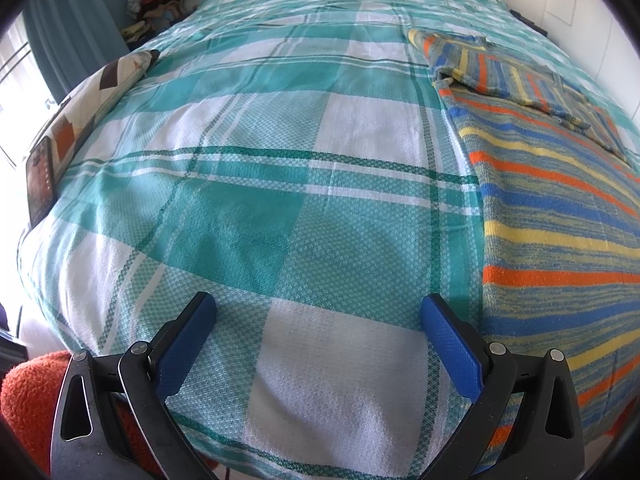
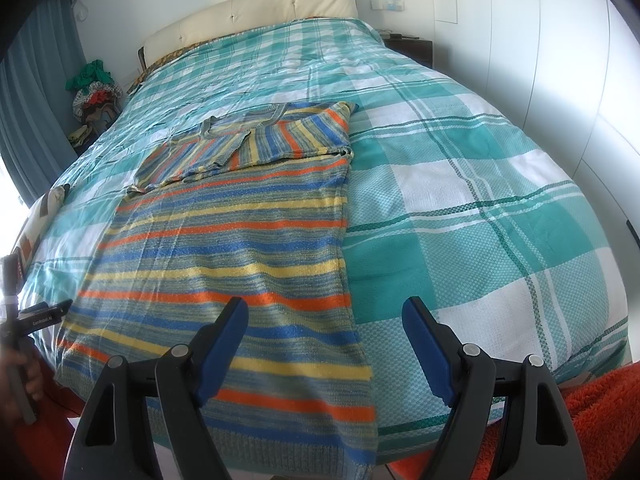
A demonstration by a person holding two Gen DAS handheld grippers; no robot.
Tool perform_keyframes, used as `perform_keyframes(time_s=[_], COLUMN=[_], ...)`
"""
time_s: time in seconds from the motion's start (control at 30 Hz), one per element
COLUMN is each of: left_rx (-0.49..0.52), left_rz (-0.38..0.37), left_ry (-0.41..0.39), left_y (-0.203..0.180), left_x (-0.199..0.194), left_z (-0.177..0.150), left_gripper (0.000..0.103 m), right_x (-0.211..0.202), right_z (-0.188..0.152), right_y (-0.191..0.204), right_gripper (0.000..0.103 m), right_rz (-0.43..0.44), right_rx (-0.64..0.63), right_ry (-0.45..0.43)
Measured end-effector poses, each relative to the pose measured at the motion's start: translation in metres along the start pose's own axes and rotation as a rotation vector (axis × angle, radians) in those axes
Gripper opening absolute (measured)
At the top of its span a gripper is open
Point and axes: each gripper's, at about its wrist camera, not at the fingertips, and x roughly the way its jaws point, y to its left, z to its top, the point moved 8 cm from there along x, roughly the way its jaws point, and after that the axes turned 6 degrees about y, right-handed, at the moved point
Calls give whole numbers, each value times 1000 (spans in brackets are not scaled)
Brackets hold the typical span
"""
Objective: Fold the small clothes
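My left tool point(image 1: 318, 312) and right tool point(image 2: 324, 316) both wide open, empty. Striped sweater point(image 2: 224, 248) flat on bed point(image 2: 460, 184), sleeves tucked in, ready for next fold.

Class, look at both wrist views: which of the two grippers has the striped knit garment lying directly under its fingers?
The right gripper: its left finger hangs over the striped garment. The left gripper is over bare checked bedspread.
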Motion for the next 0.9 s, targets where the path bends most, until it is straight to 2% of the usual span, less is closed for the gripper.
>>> perform_keyframes(time_s=[0.43, 0.5, 0.63, 0.7, 0.77, 0.83, 0.9], left_rx=[-8, -16, 8, 46, 95, 154, 219], left_rz=[-17, -68, -247, -321, -368, -369, -329], left_ry=[11, 20, 55, 78, 117, 151, 153], left_y=[1, -1, -20, -34, -50, -65, -75], left_x=[-3, -11, -33, -42, -44, -43, -42], left_z=[-2, -5, -18, -31, -46, -61, -67], left_gripper=[102, 101, 101, 101, 98, 87, 84], right_x=[-4, -9, -24, -27, -23, -12, -2], right_z=[0, 2, 8, 7, -2, -21, -40], right_y=[-12, -20, -44, -55, -60, -56, -45], right_gripper=[79, 79, 79, 79, 79, 79, 79], right_rz=[-10, -14, -2, 20, 71, 128, 170], right_rx=[33, 54, 146, 187, 216, 218, 194], right_ry=[-7, -19, -27, 18, 116, 275, 409])
